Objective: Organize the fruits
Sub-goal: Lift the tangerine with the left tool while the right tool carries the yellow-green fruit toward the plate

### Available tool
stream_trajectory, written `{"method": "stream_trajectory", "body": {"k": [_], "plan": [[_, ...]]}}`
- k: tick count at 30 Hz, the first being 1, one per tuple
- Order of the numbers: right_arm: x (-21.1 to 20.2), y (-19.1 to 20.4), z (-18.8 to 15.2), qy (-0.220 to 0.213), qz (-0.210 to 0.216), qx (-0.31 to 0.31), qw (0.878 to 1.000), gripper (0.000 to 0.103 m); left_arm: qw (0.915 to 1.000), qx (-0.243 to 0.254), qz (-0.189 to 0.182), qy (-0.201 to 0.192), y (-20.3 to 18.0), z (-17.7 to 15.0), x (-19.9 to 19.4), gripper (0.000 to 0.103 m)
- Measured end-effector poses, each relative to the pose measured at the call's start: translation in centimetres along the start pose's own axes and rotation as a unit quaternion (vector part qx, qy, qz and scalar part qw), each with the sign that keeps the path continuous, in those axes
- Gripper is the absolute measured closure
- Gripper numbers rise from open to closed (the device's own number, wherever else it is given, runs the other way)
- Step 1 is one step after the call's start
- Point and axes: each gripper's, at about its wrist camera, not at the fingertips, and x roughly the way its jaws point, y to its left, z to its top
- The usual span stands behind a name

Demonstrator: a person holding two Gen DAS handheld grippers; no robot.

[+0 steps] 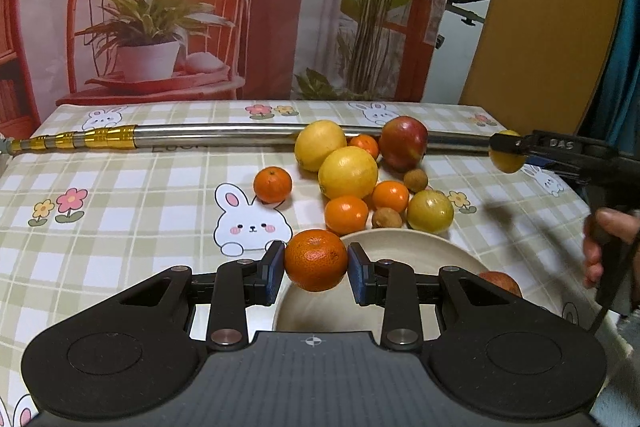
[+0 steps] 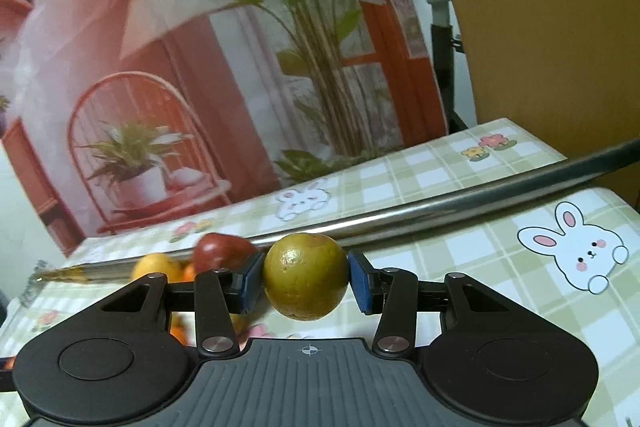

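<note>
My left gripper (image 1: pixel 316 261) is shut on an orange mandarin (image 1: pixel 315 259) and holds it over the near left rim of a cream bowl (image 1: pixel 400 241). A reddish fruit (image 1: pixel 502 281) lies in the bowl. My right gripper (image 2: pixel 306 277) is shut on a yellow-green round fruit (image 2: pixel 306 275), held above the table; it also shows in the left wrist view (image 1: pixel 508 157) at the right. A pile of fruit lies beyond the bowl: two lemons (image 1: pixel 348 173), a red apple (image 1: pixel 403 143), several mandarins (image 1: pixel 346 215), a yellow-green fruit (image 1: pixel 430 211) and two small brown fruits (image 1: pixel 386 219).
A metal pole (image 1: pixel 224 133) with a gold end lies across the far side of the checked tablecloth (image 1: pixel 120 195). A printed backdrop stands behind the table. A person's hand (image 1: pixel 608 243) holds the right gripper's handle at the right edge.
</note>
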Motion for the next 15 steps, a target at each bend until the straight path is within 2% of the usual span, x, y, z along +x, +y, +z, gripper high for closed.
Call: {"method": "stream_trajectory", "body": {"k": [5, 15], "plan": [[-2.4, 1.9, -0.2, 0.012, 0.02, 0.013, 1.0, 0.061, 0.9999, -0.003, 0.006, 0.011, 0.3, -0.1, -0.2, 0.067], [-5.9, 6.1, -0.8, 0.033, 0.045, -0.031, 0.998, 0.061, 0.9999, -0.01, -0.006, 0.001, 0.1, -0.5, -2.0, 0.067]]}}
